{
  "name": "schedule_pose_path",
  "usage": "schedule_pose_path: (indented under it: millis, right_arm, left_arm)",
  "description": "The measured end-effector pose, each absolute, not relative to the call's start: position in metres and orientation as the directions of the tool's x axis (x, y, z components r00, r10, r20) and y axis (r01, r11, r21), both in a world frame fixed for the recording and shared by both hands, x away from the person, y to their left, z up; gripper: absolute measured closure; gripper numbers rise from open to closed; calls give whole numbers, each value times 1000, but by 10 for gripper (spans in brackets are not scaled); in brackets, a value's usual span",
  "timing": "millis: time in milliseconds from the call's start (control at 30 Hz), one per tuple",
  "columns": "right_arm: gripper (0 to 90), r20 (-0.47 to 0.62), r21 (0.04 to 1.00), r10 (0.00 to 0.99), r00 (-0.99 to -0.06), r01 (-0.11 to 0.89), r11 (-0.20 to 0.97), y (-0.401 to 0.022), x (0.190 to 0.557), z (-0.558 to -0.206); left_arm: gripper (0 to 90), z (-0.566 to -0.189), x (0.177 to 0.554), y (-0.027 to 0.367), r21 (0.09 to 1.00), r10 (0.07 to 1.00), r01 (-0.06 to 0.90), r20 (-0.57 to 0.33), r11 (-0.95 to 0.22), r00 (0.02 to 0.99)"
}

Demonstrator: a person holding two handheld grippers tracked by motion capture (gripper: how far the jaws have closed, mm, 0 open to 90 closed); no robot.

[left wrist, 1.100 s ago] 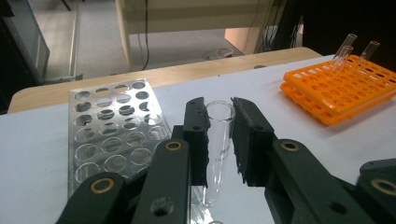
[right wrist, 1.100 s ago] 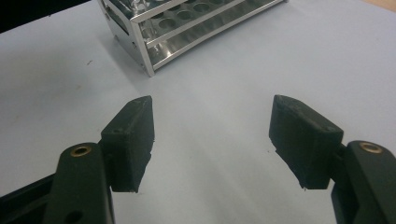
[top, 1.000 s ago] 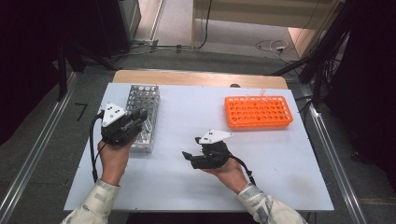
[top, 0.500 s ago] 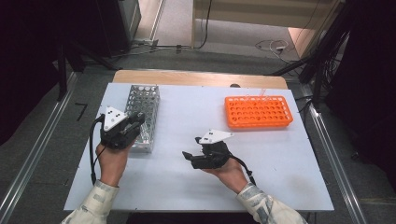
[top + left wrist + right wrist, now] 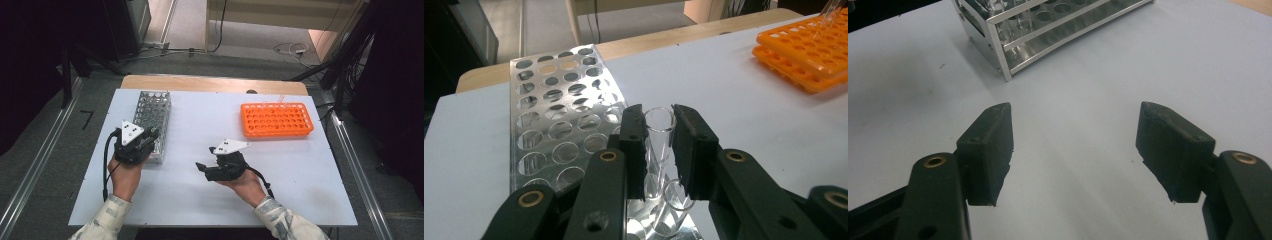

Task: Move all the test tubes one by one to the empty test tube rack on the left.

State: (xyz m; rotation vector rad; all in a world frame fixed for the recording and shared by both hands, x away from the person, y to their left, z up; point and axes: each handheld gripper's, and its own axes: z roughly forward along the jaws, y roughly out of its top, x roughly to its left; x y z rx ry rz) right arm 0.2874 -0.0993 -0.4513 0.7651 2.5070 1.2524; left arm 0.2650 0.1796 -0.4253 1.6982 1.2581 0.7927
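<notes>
Your left gripper point(image 5: 659, 150) is clamped on a clear glass test tube point(image 5: 658, 135), its pads pressing the tube just below the rim. That high grip makes sense — it leaves the body of the tube free to slide through a hole of the metal rack point(image 5: 559, 125), whether you are lifting it out or lowering it in. The tube stands at the rack's near corner, in the high view right under your left gripper point(image 5: 145, 142), with a second tube point(image 5: 674, 205) just beside it. Its long axis runs close to upright, tilted slightly, open mouth up and closed end down among the rack's plates.

Your right gripper point(image 5: 1075, 150) rests apart on the white table point(image 5: 1128, 65), jaws spread wide with nothing between them — likely waiting its turn. The orange rack point(image 5: 276, 120) sits well away at the far right.
</notes>
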Motion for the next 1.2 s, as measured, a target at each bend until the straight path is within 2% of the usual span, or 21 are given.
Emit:
schedule_pose_path:
  millis: [267,600,767,967,1200]
  right_arm:
    - [297,25,793,552,-834,352,496,-99,288,-452]
    - [297,23,798,558,-830,351,489,-101,289,-451]
    - [297,24,805,573,-819,356,475,-108,291,-447]
    - [298,27,814,614,-789,373,444,-123,300,-441]
    - [298,30,827,677,-735,399,397,-146,315,-437]
  left_arm:
    - [741,-429,266,181,896,956,430,-24,-109,293]
    - [662,-428,265,181,897,953,429,-34,-104,302]
    - [483,-427,265,186,905,951,424,-93,-43,296]
    - [278,-427,266,189,906,963,424,-111,-4,247]
    - [180,-429,267,192,900,957,436,-151,30,247]
